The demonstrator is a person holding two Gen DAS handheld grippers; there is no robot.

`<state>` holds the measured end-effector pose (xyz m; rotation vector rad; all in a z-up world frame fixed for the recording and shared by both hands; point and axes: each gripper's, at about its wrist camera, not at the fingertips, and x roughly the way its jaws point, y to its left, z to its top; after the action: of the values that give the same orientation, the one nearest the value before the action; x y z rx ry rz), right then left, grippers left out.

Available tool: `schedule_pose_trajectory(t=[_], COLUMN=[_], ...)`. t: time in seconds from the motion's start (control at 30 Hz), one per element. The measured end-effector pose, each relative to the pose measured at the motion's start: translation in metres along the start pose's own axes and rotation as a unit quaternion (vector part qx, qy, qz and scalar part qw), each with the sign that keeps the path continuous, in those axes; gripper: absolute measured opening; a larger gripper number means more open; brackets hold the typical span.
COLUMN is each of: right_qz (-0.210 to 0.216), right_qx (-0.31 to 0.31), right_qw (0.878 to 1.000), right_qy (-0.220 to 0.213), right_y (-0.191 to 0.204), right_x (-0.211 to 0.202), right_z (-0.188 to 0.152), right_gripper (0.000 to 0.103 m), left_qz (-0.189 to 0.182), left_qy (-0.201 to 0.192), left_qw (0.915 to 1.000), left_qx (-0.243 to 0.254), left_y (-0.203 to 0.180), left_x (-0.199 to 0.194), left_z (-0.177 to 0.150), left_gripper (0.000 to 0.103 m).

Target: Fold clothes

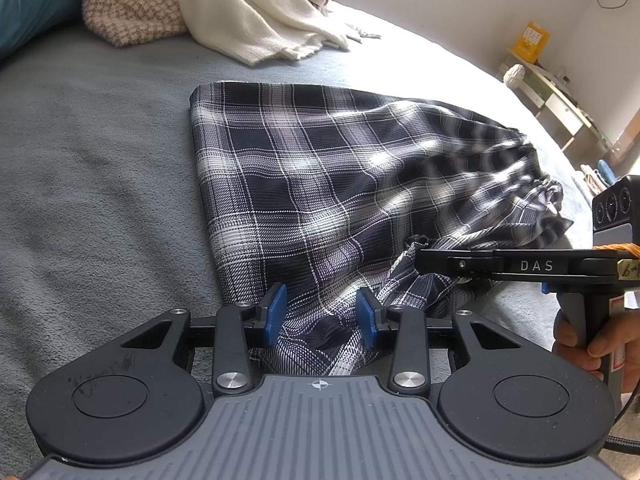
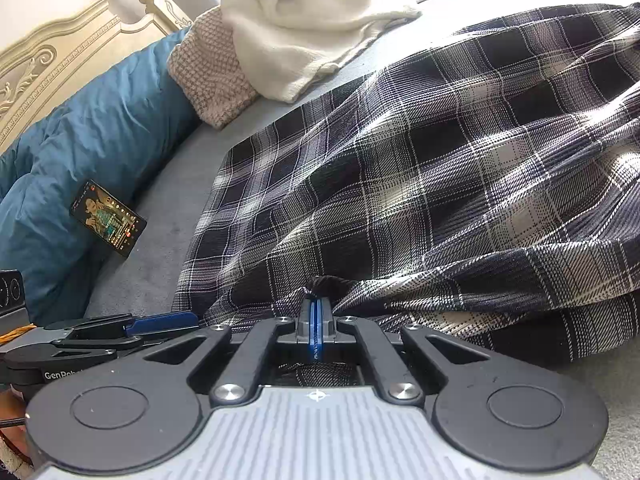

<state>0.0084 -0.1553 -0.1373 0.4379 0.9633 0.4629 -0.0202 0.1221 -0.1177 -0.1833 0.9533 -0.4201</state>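
My left gripper (image 1: pixel 322 314) sits low over the near edge of the navy-and-white plaid woven garment (image 1: pixel 320 184), which lies spread on the grey plush bed cover (image 1: pixel 88 168). Its blue pads (image 1: pixel 276 314) stand partly apart with a bunched fold of the plaid cloth between them; the fabric fills the gap, but I cannot tell for sure whether the pads press on it. My right gripper (image 2: pixel 315 316) is closed tight, blue pads together, pinching a small puckered bit of the same plaid garment (image 2: pixel 440 152) at its near edge, so the cloth rises in ridges away from the pinch. In the left wrist view the right gripper (image 1: pixel 418 262) comes in from the right, its black finger marked with white letters, the tip buried in gathered cloth, with my hand (image 1: pixel 592 344) wrapped round its handle. Beyond the garment lie a cream knitted blanket (image 1: pixel 248 12) and a beige-and-white houndstooth cushion (image 1: pixel 128 0), touching each other, with a teal quilted duvet (image 2: pixel 92 128) along the carved cream headboard (image 2: pixel 60 56). A black phone (image 2: pixel 108 218) with its screen lit leans against the duvet, well apart from the garment.
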Motion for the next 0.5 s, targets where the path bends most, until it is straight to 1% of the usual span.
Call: schedule_pose_trajectory(t=[0.5], right_qz=[0.0], right_qx=[0.001], right_qw=[1.0], right_qy=[0.0], right_y=[-0.0007], right_x=[0.001], right_z=[0.0006], right_gripper=[0.0], left_qz=[-0.001], left_qy=[0.0], left_qw=[1.0], left_qx=[0.0], left_y=[0.0005], left_x=[0.0002], left_z=[-0.0003], left_gripper=[0.039])
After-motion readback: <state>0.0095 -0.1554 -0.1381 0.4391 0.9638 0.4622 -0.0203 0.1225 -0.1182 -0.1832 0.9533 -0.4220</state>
